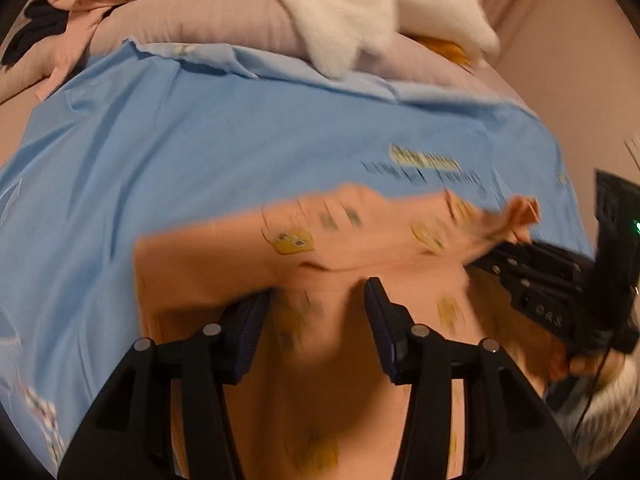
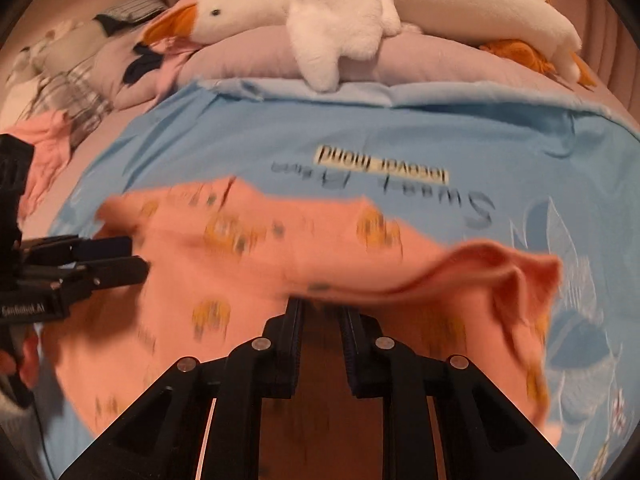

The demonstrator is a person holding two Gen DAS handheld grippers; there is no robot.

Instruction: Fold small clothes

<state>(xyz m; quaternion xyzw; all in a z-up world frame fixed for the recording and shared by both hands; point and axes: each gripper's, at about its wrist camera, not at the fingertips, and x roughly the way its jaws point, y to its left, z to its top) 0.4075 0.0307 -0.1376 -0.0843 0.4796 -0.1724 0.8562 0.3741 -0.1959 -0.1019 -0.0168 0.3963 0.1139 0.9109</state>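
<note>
A small peach garment (image 1: 248, 264) with yellow prints lies partly lifted over a blue sheet (image 1: 160, 140); it is blurred by motion. In the left wrist view my left gripper (image 1: 318, 300) has its jaws apart with the cloth between and above them. My right gripper (image 1: 488, 258) enters from the right, shut on the garment's edge. In the right wrist view the garment (image 2: 260, 264) spreads across the middle, its edge pinched in my right gripper (image 2: 320, 304), whose jaws stand close together. My left gripper (image 2: 136, 258) comes in from the left at the cloth's left edge.
A white plush goose (image 2: 352, 20) lies on a mauve pillow (image 2: 248, 52) at the far side. Other clothes (image 2: 44, 148) are piled at the far left. The blue sheet (image 2: 400, 132) has printed text.
</note>
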